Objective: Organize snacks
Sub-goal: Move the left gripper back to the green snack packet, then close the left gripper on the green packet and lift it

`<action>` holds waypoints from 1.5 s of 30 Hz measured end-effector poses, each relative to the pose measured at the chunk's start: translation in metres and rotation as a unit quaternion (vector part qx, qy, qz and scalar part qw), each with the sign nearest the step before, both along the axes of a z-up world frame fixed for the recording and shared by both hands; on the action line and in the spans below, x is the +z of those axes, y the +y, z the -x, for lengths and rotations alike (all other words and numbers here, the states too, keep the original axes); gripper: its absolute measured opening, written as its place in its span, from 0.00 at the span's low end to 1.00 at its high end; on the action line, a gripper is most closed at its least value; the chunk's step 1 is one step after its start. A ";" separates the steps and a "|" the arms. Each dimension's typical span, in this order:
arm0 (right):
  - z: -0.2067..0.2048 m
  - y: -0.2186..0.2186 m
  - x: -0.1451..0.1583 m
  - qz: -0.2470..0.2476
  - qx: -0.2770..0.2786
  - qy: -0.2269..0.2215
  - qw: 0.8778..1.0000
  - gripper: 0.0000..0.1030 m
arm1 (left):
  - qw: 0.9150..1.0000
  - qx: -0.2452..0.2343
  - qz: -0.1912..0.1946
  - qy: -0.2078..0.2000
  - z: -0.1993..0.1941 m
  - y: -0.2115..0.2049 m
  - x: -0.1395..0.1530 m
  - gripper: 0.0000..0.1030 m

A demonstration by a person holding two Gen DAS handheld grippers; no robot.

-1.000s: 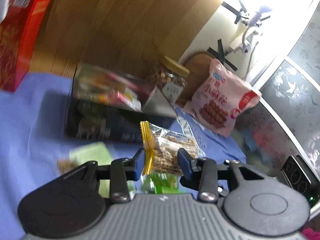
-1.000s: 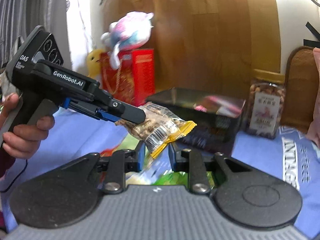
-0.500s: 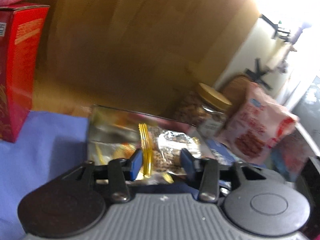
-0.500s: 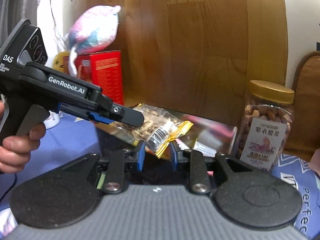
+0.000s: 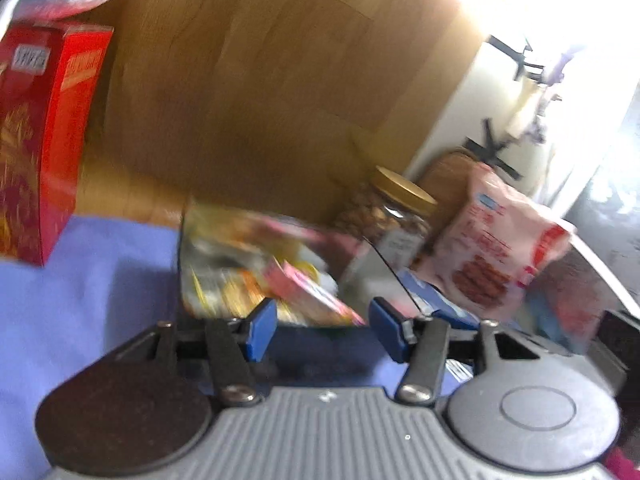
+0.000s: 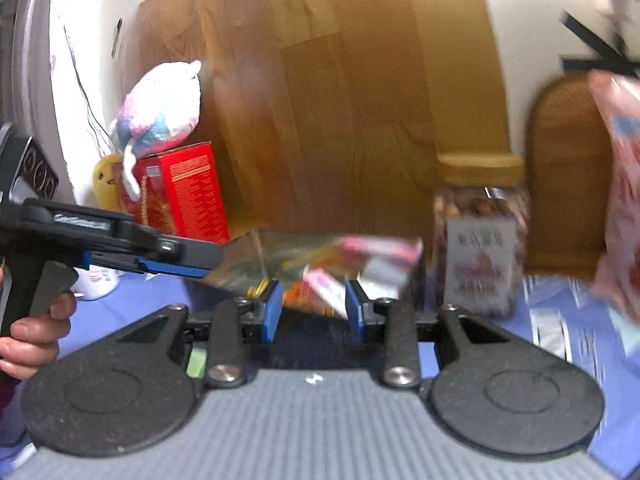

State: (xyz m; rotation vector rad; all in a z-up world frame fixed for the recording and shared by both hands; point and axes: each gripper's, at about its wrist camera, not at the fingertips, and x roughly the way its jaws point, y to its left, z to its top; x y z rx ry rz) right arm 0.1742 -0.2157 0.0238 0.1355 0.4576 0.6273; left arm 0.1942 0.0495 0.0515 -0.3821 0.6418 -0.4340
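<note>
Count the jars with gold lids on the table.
1: the nut jar stands at the back, between the open snack box and the pink bag. Another could sit hidden behind them.

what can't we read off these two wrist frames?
- Snack box contents: motion blur in both views; single packets can't be told apart.
- Nut jar label: blurred, unreadable.
- Pink bag: cut by the right wrist frame's edge.
- Left gripper, seen side-on from the right wrist: jaw gap hidden there.
- Table close in front: hidden behind both gripper bodies.
</note>
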 end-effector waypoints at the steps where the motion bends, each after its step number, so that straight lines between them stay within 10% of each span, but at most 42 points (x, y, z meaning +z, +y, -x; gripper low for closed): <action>1: 0.004 -0.007 -0.004 -0.007 0.003 0.015 1.000 0.40 | 1.000 -0.008 0.008 0.006 0.009 -0.001 -0.003 0.51; 10: 0.012 -0.019 -0.055 0.007 0.008 0.156 0.988 0.44 | 0.994 -0.058 0.047 0.080 0.065 -0.032 -0.052 0.51; 17: 0.048 -0.004 -0.045 0.084 -0.017 0.072 0.994 0.35 | 0.992 -0.051 0.027 0.113 0.079 -0.046 -0.071 0.51; 25: 0.076 -0.044 -0.045 0.024 -0.078 0.101 0.992 0.42 | 0.992 -0.051 0.032 0.115 0.080 -0.047 -0.069 0.51; 30: 0.104 -0.045 -0.053 -0.020 -0.019 0.140 0.990 0.43 | 0.990 -0.059 0.033 0.123 0.071 -0.059 -0.073 0.52; 45: 0.145 0.006 -0.048 0.052 0.090 0.081 0.991 0.47 | 0.991 -0.047 0.047 0.120 0.142 -0.029 -0.077 0.42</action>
